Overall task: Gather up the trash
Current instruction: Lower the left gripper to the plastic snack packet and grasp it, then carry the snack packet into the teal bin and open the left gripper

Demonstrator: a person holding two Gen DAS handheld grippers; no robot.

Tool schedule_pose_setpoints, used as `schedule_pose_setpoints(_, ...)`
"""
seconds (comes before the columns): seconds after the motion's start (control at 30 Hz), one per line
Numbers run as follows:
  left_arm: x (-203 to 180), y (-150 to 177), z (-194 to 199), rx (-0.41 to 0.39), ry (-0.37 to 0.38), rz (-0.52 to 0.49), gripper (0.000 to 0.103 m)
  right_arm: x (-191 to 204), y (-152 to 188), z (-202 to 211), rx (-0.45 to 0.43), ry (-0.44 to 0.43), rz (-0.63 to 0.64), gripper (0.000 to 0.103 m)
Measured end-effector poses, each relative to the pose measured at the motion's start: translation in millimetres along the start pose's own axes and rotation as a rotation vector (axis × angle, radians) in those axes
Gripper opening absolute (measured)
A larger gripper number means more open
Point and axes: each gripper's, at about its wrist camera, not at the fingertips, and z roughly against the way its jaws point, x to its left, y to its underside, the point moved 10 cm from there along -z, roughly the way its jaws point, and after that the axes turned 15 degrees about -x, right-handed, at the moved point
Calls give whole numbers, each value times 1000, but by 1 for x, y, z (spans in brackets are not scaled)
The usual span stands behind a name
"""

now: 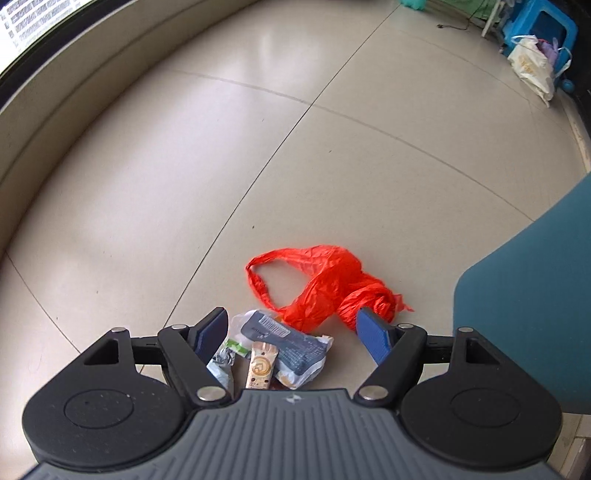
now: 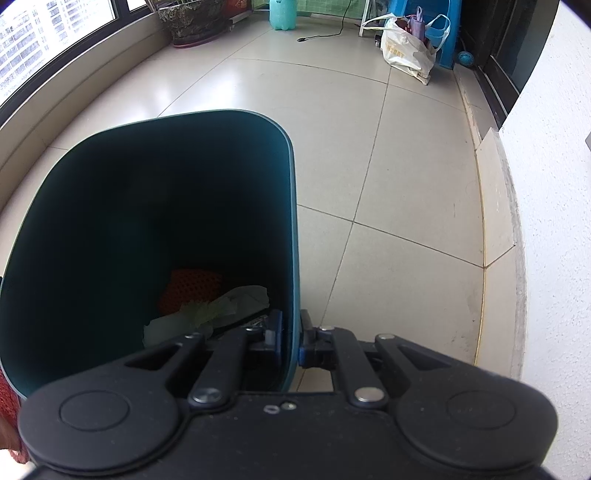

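Observation:
In the left wrist view my left gripper (image 1: 291, 328) is open just above the tiled floor. Between and just below its fingers lie a dark blue-and-white wrapper (image 1: 286, 341), a small tan packet (image 1: 261, 365) and a pale crumpled wrapper (image 1: 223, 360). A crumpled red plastic bag (image 1: 328, 286) lies just beyond, touching the right fingertip. In the right wrist view my right gripper (image 2: 290, 338) is shut on the right wall of a teal trash bin (image 2: 293, 236). The bin holds a red mesh piece (image 2: 192, 290) and pale paper (image 2: 207, 314). The bin's side shows at the left view's right edge (image 1: 532, 302).
A low window ledge (image 1: 55, 122) curves along the left. A white shopping bag (image 2: 406, 51) and blue stool (image 2: 447, 40) stand far back right, beside a power cable (image 2: 325, 33), a teal jug (image 2: 282, 14) and a plant pot (image 2: 192, 22). A white wall (image 2: 554, 184) runs on the right.

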Motion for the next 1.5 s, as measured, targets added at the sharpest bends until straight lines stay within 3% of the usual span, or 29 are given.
schedule_pose_setpoints(0.2, 16, 30, -44, 114, -17, 82, 76, 1, -1, 1, -1, 2, 10, 9)
schedule_pose_setpoints(0.43, 3, 49, -91, 178, -78, 103, 76, 3, -1, 0, -3, 4, 15, 9)
schedule_pose_setpoints(0.53, 8, 59, -110, 212, -137, 112, 76, 5, 0, 0, -3, 9, 23, 9)
schedule_pose_setpoints(0.73, 23, 76, -130, 269, -164, 187, 75, 9, 2, 0, -5, 15, 51, 10)
schedule_pose_setpoints(0.8, 26, 77, -131, 271, -152, 207, 67, 10, 2, -1, -3, 16, 52, 10)
schedule_pose_setpoints(0.87, 30, 78, -131, 286, -152, 213, 42, 11, 3, 0, -2, 16, 55, 10)
schedule_pose_setpoints(0.9, 32, 78, -130, 290, -154, 215, 37, 11, 3, 0, -1, 16, 54, 10)
schedule_pose_setpoints(1.13, 41, 67, -111, 244, -136, 199, 9, 12, 3, -1, -4, 19, 55, 11)
schedule_pose_setpoints(1.5, 19, 29, -46, 158, -83, 61, 6, 13, 5, -2, -7, 27, 56, 10)
